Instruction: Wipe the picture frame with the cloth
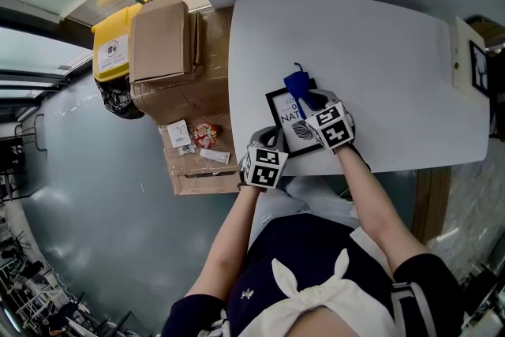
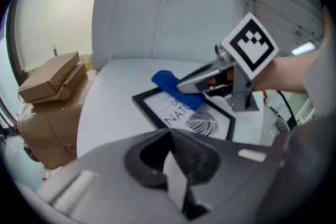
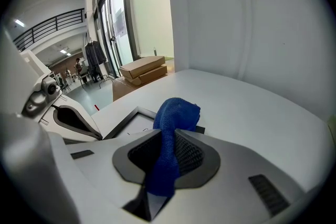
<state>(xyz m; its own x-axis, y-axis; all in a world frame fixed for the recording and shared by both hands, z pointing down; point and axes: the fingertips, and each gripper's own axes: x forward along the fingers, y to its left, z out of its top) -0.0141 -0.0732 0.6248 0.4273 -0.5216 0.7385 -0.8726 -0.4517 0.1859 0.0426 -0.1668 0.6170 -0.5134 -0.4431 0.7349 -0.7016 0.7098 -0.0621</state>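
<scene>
1. Head view: the frame [image 1: 290, 125] lies flat near the front edge of the white desk [image 1: 379, 51], which has rounded corners. The blue cloth [image 1: 297, 83] sits on the frame's far end. The right gripper [image 1: 306, 100] reaches over the frame. The left gripper [image 1: 267, 146] hovers at the frame's near left corner by the desk edge. Cardboard boxes [image 1: 162, 39] stand off to the left.

2. Left gripper view: the left fingers are pressed together with nothing between them, and they are apart from the frame [image 2: 184, 118]. The frame is a slim black rectangular moulding around a white print with dark lettering and a swirled motif. The front looks smooth and hard.

3. Right gripper view: the right fingers are clenched on the cloth [image 3: 176, 118], which runs up between them and ends in a bunched knob. It has a nubbly, soft pile, like towelling. Its tip hangs over the frame's black edge [image 3: 123, 122]. I cannot tell whether it touches.

4. Wiping seems to be under way. To do it well, I would press the soft knob flat on the front and drag in straight, overlapping strokes. Light pressure matters, since the frame may slide on the smooth desk. The idle left gripper could brace a corner. The moulding's edges need a pass too.
</scene>
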